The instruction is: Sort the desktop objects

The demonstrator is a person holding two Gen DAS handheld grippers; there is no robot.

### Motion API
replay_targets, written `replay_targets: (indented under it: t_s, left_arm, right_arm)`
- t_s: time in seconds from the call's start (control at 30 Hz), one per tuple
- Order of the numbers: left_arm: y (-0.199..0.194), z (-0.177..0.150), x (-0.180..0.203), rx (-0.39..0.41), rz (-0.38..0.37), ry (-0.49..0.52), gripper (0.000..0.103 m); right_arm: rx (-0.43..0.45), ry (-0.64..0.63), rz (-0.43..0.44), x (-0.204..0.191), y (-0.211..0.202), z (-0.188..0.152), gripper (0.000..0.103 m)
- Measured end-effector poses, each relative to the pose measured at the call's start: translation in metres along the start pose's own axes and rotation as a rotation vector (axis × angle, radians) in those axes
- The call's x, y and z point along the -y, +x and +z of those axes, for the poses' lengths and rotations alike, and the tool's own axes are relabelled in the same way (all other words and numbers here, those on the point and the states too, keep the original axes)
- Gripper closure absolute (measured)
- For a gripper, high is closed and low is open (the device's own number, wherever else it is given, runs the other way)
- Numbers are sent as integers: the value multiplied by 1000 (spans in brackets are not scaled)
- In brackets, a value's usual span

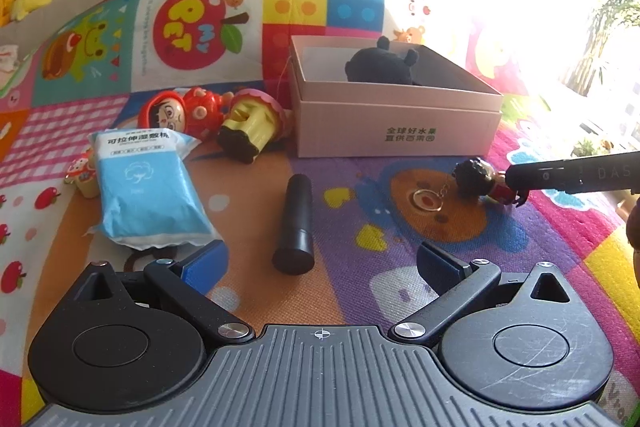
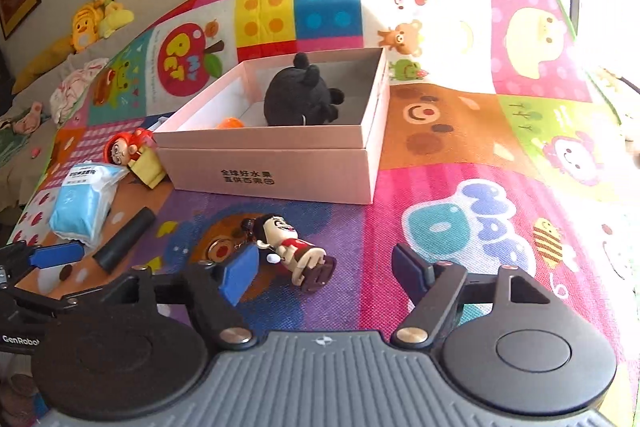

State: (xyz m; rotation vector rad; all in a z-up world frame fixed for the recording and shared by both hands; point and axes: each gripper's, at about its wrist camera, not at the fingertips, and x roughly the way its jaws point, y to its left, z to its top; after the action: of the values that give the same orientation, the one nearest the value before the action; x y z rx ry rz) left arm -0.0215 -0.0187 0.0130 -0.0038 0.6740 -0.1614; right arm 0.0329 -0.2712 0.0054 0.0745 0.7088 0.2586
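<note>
Pale pink open cardboard box [image 2: 272,167] at frame centre on colourful patchwork play mat [image 2: 460,131], black plush toy [image 2: 298,99] inside. Blue-white wipes packet [image 1: 140,183] left of centre. Black cylinder [image 1: 296,223] centre. Dark-haired figurine keychain [image 2: 292,247] lying between wide-spread fingers of right gripper [image 2: 324,267]. Left gripper [image 1: 320,263] fingers wide, empty.

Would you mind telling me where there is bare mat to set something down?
Free: the mat right of the pink box. Crowded: left of it, where the red doll, wipes pack and black cylinder cluster.
</note>
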Motion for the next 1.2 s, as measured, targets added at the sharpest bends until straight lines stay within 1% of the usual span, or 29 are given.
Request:
replay_targets:
  t_s: [0.07,0.1,0.13,0.2,0.27,0.37,0.47,0.53,0.63,0.73,0.83,1.0,1.1,1.2]
  left_arm:
    - [1,2,2,-5,-11,3,10]
    - [2,3,2,-14,-26,4,20]
    - [4,4,3,-24,-46,1,22]
    - [6,5,7,-33,-86,0,21]
    - [6,5,12,-33,-136,6,20]
    - [5,6,21,-23,-224,12,16]
    - [2,10,28,-3,-272,23,13]
    - [-2,13,32,18,-317,36,8]
    - [-2,17,32,32,-303,63,8]
    - [4,18,27,-2,-284,51,8]
    - [10,15,24,-32,-310,41,8]
    - [23,13,37,-60,-332,65,7]
    - [29,14,44,-52,-333,75,7]
    - [29,16,47,-38,-297,104,6]
  right_arm:
    - [1,-10,-14,1,3,-6,19]
    - [0,-16,-18,1,5,-9,17]
    - [-2,-24,-26,0,7,-12,16]
    - [-9,-34,-28,-1,9,-12,15]
    - [2,-23,-20,1,9,-12,10]
    - [-3,8,-15,6,9,-12,9]
    - [-5,43,-11,11,10,-11,9]
    - [-4,57,-11,13,10,-11,9]
    - [-4,66,-8,14,11,-12,6]
    - [-1,71,-9,14,11,-12,5]
    - [2,103,4,20,10,-11,5]
    - [14,197,45,36,8,-9,5]
    - [17,209,50,37,8,-10,5]
    - [18,210,50,36,8,-10,4]
